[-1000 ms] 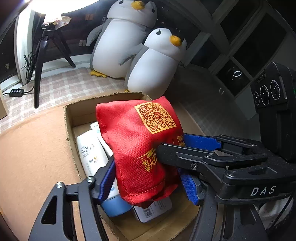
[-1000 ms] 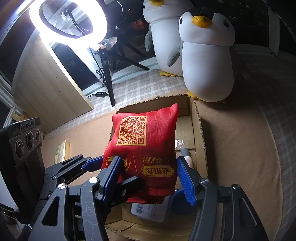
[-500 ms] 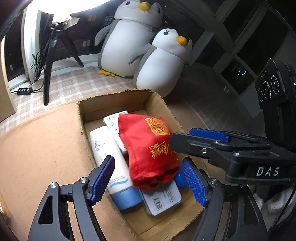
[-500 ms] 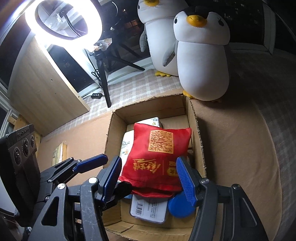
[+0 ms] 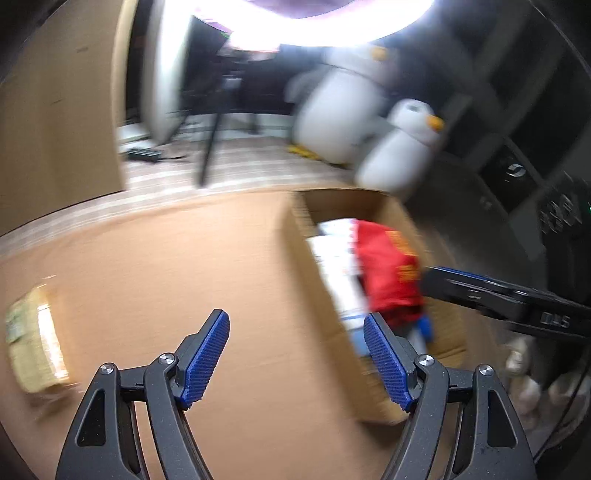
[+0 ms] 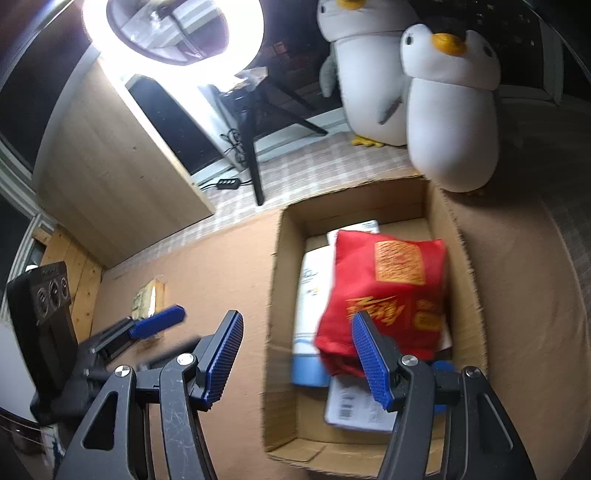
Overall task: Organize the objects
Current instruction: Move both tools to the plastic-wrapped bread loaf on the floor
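A red cloth pouch [image 6: 388, 291] with gold print lies in an open cardboard box [image 6: 280, 280], on top of a white tube [image 6: 310, 295] and a flat white pack [image 6: 354, 410]. The pouch [image 5: 388, 273] and box [image 5: 306, 266] also show in the blurred left wrist view. My left gripper [image 5: 297, 354] is open and empty over the brown surface left of the box. My right gripper [image 6: 297, 354] is open and empty above the box's left wall. A small yellowish packet [image 5: 33, 343] lies on the surface at the left; it also shows in the right wrist view [image 6: 147, 299].
Two plush penguins [image 6: 443, 110] stand behind the box. A ring light [image 6: 173, 29] on a black tripod [image 6: 255, 147] stands at the back left, beside a wooden panel [image 6: 122, 177]. A checked cloth [image 6: 314, 166] covers the area behind the brown surface.
Both grippers let go of the red pouch, which now lies in the box. The left gripper has swung left, away from the box. The right gripper has pulled back and shifted left.
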`<state>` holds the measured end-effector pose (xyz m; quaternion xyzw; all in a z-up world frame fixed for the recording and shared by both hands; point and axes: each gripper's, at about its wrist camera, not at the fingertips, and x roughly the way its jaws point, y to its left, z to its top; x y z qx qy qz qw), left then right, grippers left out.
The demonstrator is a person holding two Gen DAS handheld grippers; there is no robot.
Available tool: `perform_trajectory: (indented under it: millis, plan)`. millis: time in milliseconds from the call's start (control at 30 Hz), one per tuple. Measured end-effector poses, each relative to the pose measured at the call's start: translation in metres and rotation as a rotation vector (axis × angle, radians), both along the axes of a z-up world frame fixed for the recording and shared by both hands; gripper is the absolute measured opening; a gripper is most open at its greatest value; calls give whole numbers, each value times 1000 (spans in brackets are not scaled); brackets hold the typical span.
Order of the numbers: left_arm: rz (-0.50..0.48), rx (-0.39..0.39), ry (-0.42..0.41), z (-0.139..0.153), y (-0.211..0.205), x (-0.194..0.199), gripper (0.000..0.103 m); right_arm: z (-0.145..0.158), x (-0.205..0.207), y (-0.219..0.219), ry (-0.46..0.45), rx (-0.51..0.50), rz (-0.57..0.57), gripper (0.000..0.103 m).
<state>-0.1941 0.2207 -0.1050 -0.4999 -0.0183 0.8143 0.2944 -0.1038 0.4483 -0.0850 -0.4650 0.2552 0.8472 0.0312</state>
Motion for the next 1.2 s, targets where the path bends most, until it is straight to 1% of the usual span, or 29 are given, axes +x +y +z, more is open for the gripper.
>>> perform_trajectory:
  millis: [100, 267, 333, 367, 433, 567, 700, 767, 967, 1067, 1133, 1200]
  plan:
    - [82, -21, -22, -4, -48, -14, 78, 0, -2, -16, 4, -13, 14, 58]
    - [171, -68, -23, -8, -107, -32, 78, -3, -7, -43, -5, -20, 39, 58]
    - [208, -74, -32, -11, -130, -40, 78, -5, -10, -55, -6, -24, 51, 58]
    - [238, -70, -50, -14, -144, -46, 78, -6, -11, -61, -9, -28, 57, 58]
    - [273, -75, -70, -20, -166, -57, 78, -10, -15, -74, -19, -34, 68, 58]
    - [308, -90, -94, -32, -195, -77, 78, -15, -18, -96, -37, -35, 87, 58]
    - [338, -117, -100, -42, -214, -94, 78, -21, -20, -113, -58, -25, 96, 58]
    - [351, -117, -99, -45, -224, -105, 78, -25, -20, -119, -70, -24, 96, 58]
    - [361, -120, -108, -54, -235, -130, 78, -32, -19, -133, -89, -21, 93, 58]
    - [367, -106, -122, -61, -238, -139, 78, -33, -19, -139, -95, -17, 97, 58]
    - [364, -83, -138, -67, -241, -143, 74, -32, -20, -140, -99, -15, 98, 58]
    - [363, -76, -151, -73, -241, -145, 71, -32, -22, -140, -103, -14, 99, 58]
